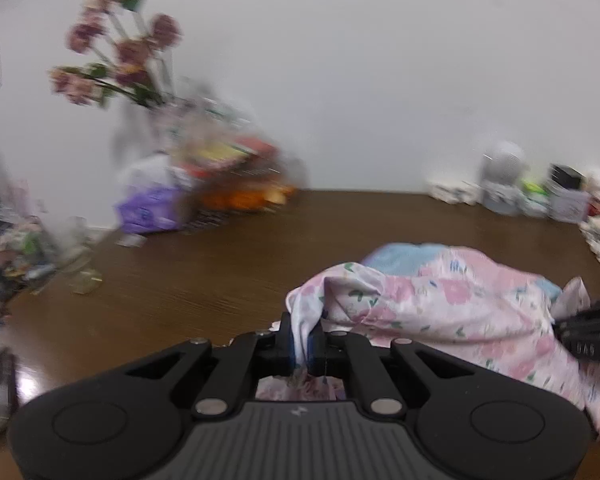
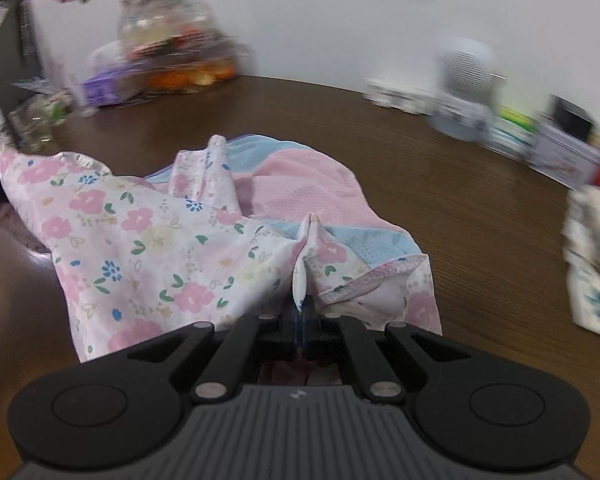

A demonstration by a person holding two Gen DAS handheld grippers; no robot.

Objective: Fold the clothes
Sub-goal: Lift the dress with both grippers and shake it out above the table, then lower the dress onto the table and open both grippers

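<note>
A pink floral garment (image 1: 452,304) with pale blue and pink mesh parts is spread between both grippers over the brown table (image 1: 220,272). My left gripper (image 1: 303,338) is shut on a bunched edge of the cloth. In the right wrist view the floral garment (image 2: 140,248) drapes to the left, and my right gripper (image 2: 300,320) is shut on a pinched fold of it. The right gripper's black body (image 1: 592,332) shows at the right edge of the left wrist view, beside the cloth.
A vase of pink flowers (image 1: 116,48), a purple packet (image 1: 148,208) and a clear bag of fruit and snacks (image 1: 236,176) stand at the back left. A white round device (image 2: 466,76), boxes and a folded floral cloth (image 2: 596,264) line the right side. A glass (image 1: 82,276) stands left.
</note>
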